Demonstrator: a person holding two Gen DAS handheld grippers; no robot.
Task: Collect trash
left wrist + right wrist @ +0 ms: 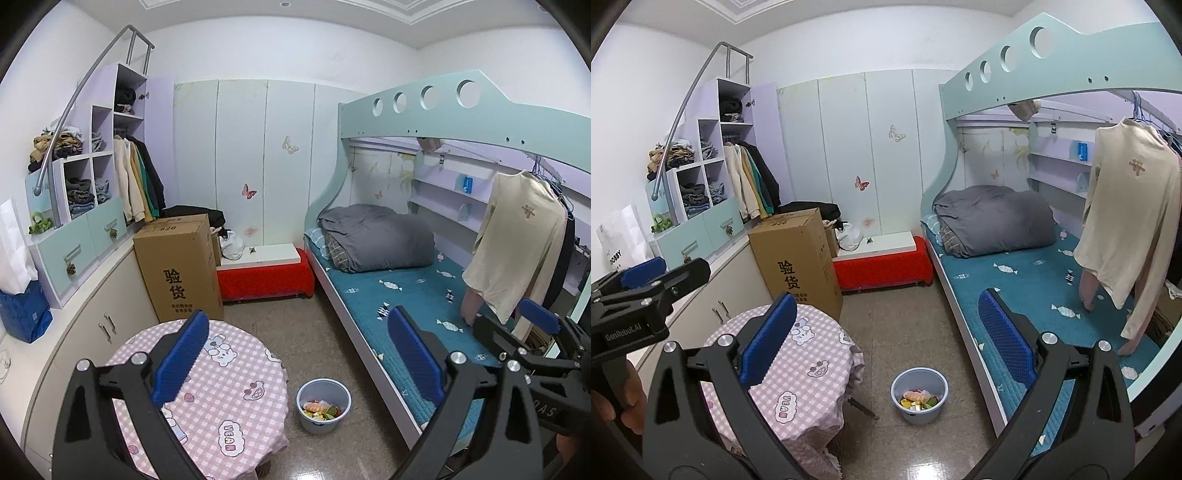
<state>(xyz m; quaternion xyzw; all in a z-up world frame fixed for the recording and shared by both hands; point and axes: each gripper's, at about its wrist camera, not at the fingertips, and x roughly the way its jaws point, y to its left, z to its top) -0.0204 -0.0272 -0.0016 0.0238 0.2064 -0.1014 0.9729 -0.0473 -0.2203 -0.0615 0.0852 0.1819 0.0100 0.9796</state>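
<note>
A small bedroom lies ahead of me: a bunk bed (406, 291) on the right, a round table with a pink checked cloth (221, 391) on the left, speckled floor between. The grey bin (919, 394) stands on that floor beside the table, already holding coloured wrappers and scraps (918, 399). My left gripper (295, 365) and right gripper (886, 350) both hang above it, spread wide and empty. I see no loose trash on table, floor or bed, so I judge collecting nearly or fully done.
</note>
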